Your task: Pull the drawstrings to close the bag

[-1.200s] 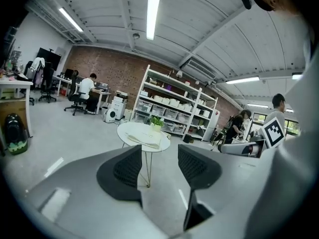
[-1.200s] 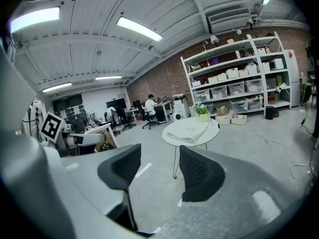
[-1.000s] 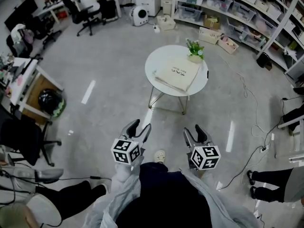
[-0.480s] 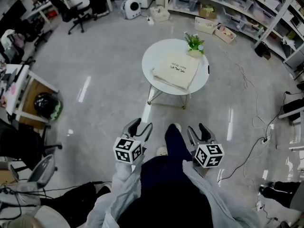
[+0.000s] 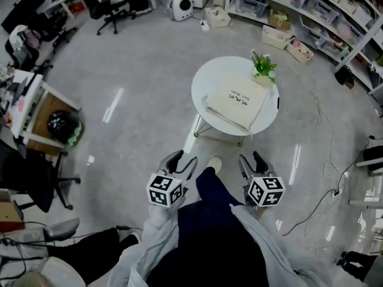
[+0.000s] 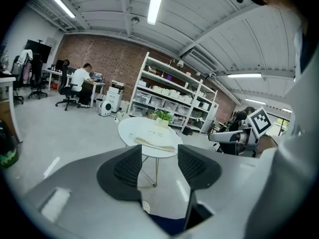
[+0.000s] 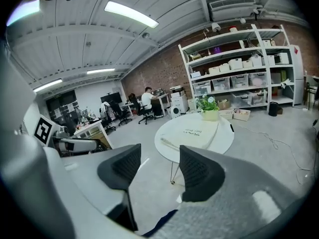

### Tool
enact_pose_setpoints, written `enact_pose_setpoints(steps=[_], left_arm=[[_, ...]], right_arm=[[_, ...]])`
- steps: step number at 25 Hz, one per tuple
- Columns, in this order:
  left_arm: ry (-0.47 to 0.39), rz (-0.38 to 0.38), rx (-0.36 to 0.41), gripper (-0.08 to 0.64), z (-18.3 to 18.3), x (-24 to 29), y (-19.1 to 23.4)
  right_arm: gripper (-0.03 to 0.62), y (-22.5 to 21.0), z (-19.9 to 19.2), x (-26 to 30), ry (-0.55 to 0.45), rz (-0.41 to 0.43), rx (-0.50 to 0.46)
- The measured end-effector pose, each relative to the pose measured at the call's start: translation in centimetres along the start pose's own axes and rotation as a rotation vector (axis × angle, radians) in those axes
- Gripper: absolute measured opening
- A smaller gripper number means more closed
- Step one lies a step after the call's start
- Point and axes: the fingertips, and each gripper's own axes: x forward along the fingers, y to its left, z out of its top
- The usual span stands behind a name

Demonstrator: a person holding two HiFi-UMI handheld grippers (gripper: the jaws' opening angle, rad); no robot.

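Not yet at the bag
We hold the left hand-held gripper and right hand-held gripper spread and empty, ready for drawstrings; the bag lies mid-tabletop, mouth seemingly toward us.

Left gripper and right gripper held side by side at waist, jaws apart, empty.

dark print on bag, too small to read

Bag print too small to read; drawstrings too small to distinguish.
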Motion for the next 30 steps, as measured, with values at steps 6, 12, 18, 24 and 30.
enact_pose_setpoints(steps=[6, 12, 18, 24, 30], left_arm=[[0.023, -0.022, 0.04, 0.222, 4.5, 5.9, 3.4], [0.135, -0.094, 0.212, 0.219, 7.8, 12.5, 7.1], [0.29, -0.181, 0.442, 0.219, 7.4, 17.5, 9.8], [0.508, -0.319, 0.819, 0.251, 5.1, 21.5, 11.4], [0.704, -0.493, 1.183, 0.285, 1.9, 24.5, 12.8]], right_arm=[[0.238, -3.4, 3.9, 5.2, -0.014, -0.025, 0.025], [0.238, -7.4, 6.9, 9.8, -0.013, -0.086, -0.016], [0.238, -9.9, 3.2, 12.1, 0.185, 0.007, -0.133], [0.236, -11.6, -1.6, 12.9, 0.385, 0.005, -0.272], [0.236, -11.9, -4.4, 12.7, 0.524, 0.03, -0.357]])
